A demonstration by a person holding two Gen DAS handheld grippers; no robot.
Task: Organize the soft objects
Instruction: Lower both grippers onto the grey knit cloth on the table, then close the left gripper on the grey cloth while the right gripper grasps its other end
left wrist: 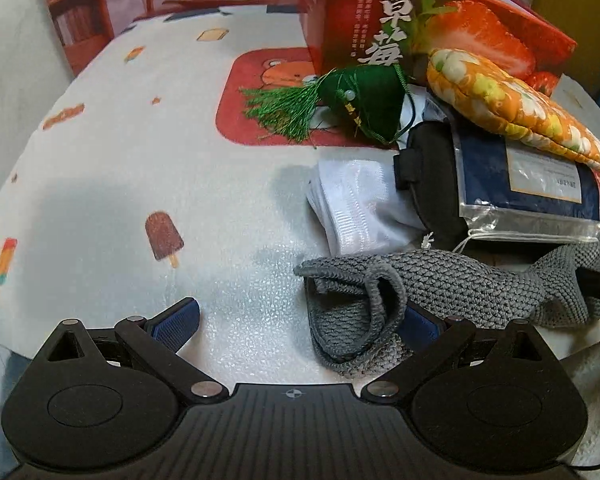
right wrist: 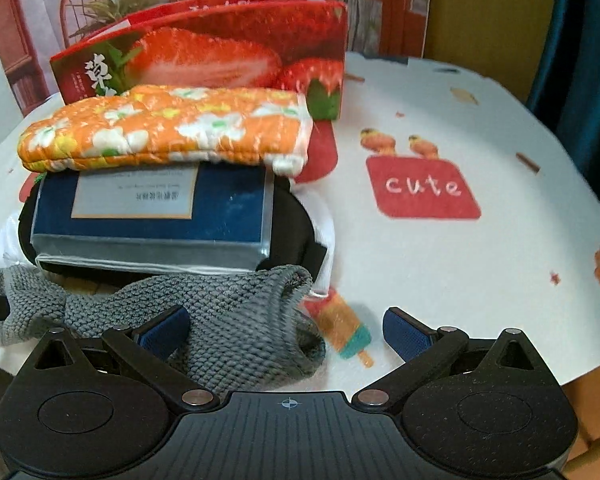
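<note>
Printed tablecloth (right wrist: 440, 272), both tongs (left wrist: 296, 320) (right wrist: 288, 330) wide open, straddling grey knit sock (left wrist: 440, 284) (right wrist: 236, 312)

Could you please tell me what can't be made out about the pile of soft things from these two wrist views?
- Black pouch: mostly hidden under the blue packet in both views.
- White cloth: its extent is hidden beneath the pile.
- Packet's label: print too small to read.
- Grey knitted item: its right end runs behind a dark clip in the left view.
- Strawberry box: its contents are hidden by its walls.
</note>
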